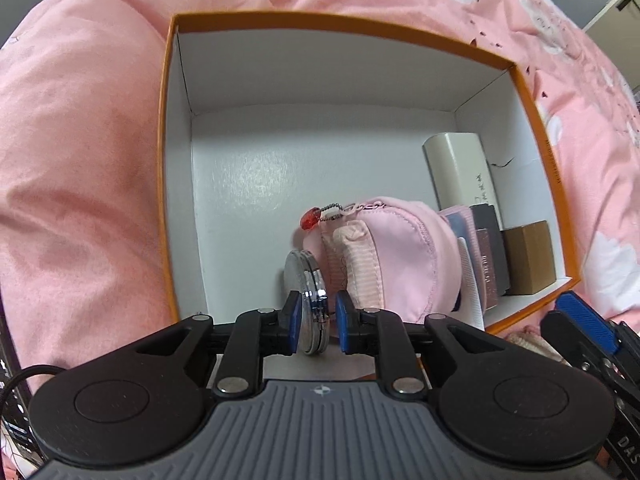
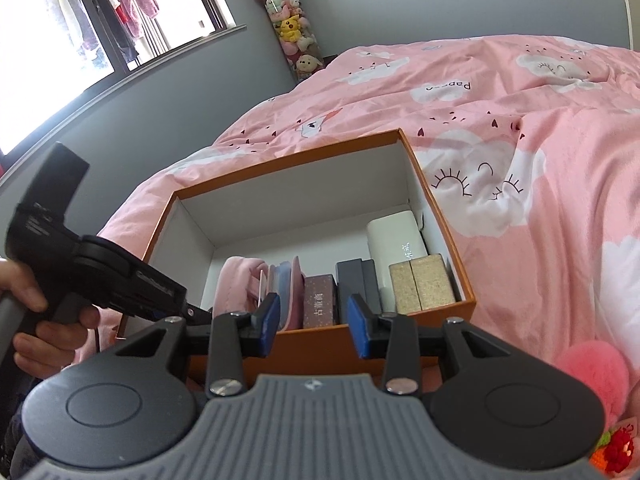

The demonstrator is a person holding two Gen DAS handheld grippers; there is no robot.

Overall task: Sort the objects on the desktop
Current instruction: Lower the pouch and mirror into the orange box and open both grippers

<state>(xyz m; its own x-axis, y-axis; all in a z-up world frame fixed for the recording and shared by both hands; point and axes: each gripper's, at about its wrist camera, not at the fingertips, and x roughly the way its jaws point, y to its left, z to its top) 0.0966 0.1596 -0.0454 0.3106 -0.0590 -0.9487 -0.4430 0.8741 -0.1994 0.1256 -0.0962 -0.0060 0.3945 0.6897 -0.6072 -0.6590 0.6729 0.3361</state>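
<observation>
An orange box (image 1: 164,160) with a white inside stands on a pink quilt. My left gripper (image 1: 316,318) is inside its near edge, with a round silver compact (image 1: 310,296) standing on edge between the blue pads; the right pad shows a small gap, so the jaws look slightly open around it. Beside it lies a pink pouch (image 1: 396,256) with a red charm (image 1: 310,219). My right gripper (image 2: 314,326) is open and empty, hovering at the box's near wall (image 2: 360,344).
Along the box's right side stand a cream case (image 2: 396,248), a dark grey box (image 2: 356,280), a brown cork box (image 2: 422,282), a mauve box (image 2: 318,304) and cards. A pink plush (image 2: 596,372) lies at the right. The box's left half (image 1: 256,184) is bare floor.
</observation>
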